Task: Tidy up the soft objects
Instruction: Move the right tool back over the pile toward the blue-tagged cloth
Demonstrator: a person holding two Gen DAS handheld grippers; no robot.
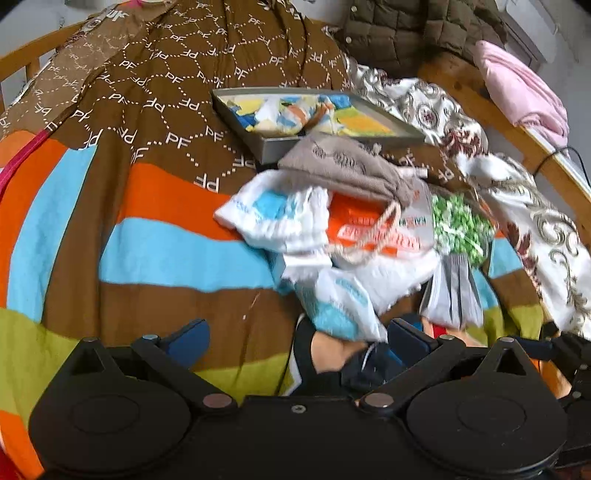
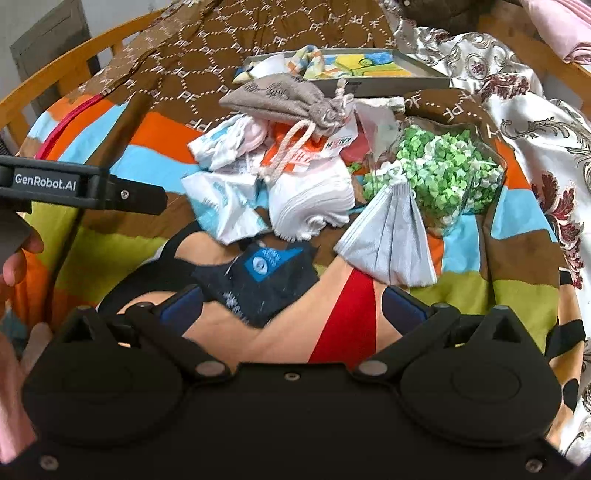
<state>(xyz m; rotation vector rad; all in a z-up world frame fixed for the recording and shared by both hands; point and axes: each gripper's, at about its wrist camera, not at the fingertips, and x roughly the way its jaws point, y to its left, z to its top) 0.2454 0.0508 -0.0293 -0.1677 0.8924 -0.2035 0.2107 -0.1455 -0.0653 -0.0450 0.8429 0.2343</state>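
A heap of soft things lies on the striped blanket (image 1: 177, 254): a grey-brown drawstring pouch (image 1: 343, 166) (image 2: 280, 99), white-and-blue packets (image 1: 277, 218) (image 2: 221, 144), an orange-and-white bag (image 1: 362, 229), a pleated grey face mask (image 1: 454, 291) (image 2: 388, 236) and a clear bag of green paper stars (image 1: 461, 225) (image 2: 443, 173). Behind the heap, a grey tray (image 1: 406, 133) (image 2: 388, 86) holds colourful cloths. My left gripper (image 1: 301, 339) is open, just short of a white-and-blue packet (image 1: 340, 310). My right gripper (image 2: 291, 304) is open over a navy fabric piece (image 2: 258, 280) and a red-and-tan garment (image 2: 343, 317).
A wooden bed frame (image 1: 480, 99) rims the bed. At the back lie an olive puffer jacket (image 1: 406, 29) and a pink cloth (image 1: 524, 88); a white floral satin cloth (image 1: 517, 206) runs down the right side. A hand (image 2: 14, 258) holds the left tool at the far left.
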